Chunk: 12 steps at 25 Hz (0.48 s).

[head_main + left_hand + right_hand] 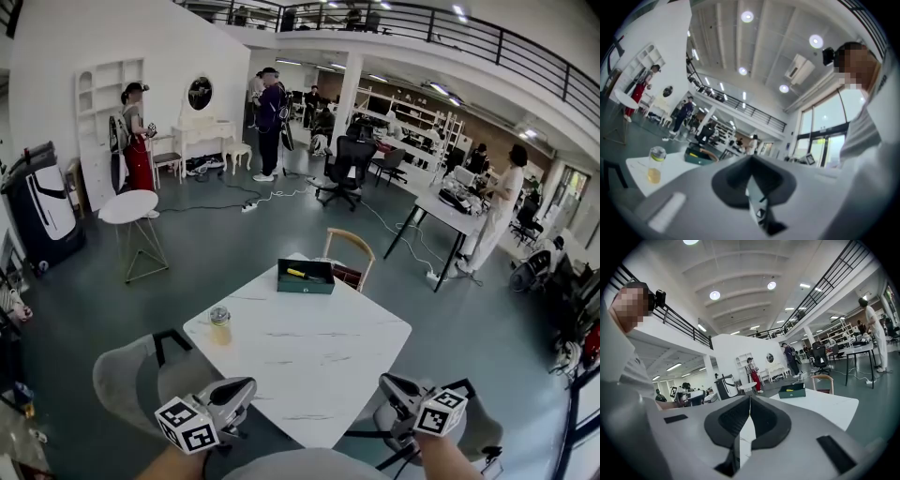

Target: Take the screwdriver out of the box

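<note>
- Grey-floored open workshop hall, with a white square table (309,375) just before the person.
- A dark green open box (306,278) sits at the table's far edge, with the yellow-handled screwdriver (298,274) lying inside it.
- A glass jar of yellowish liquid (220,327) stands near the left edge.
- The left gripper (251,382) and right gripper (382,379) hover at the near edge, well apart from the box, both with jaws pressed together and empty.

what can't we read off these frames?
Screwdriver: head view, too small; only a yellow handle shows, tip unreadable.
Box: its floor, both gripper views, hidden by its own near wall.
Jar: head view, lid and any label too small.
Chair: head view, legs hidden behind the table.
</note>
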### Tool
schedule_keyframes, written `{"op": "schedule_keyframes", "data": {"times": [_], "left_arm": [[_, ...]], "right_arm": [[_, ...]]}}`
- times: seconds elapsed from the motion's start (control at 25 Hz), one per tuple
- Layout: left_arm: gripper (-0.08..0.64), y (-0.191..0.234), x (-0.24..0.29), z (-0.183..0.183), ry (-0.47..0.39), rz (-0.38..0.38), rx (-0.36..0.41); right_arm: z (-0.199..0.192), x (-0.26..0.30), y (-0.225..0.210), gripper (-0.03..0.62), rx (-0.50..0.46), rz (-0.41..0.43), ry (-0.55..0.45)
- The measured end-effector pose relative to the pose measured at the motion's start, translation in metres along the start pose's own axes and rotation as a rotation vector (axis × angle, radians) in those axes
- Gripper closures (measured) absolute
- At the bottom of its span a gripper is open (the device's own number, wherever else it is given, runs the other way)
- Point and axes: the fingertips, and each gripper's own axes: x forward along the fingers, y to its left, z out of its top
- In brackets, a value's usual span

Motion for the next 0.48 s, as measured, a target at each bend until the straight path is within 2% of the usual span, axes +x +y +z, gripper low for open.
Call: {"op": "schedule_keyframes", "data": {"times": [0.48], "left_arm": [[0.555, 0.029, 0.015, 0.004, 0.004, 0.039, -0.01]], "right_arm": [[0.008, 0.021, -0.025, 0.584, 0.002, 0.009, 0.024]]}}
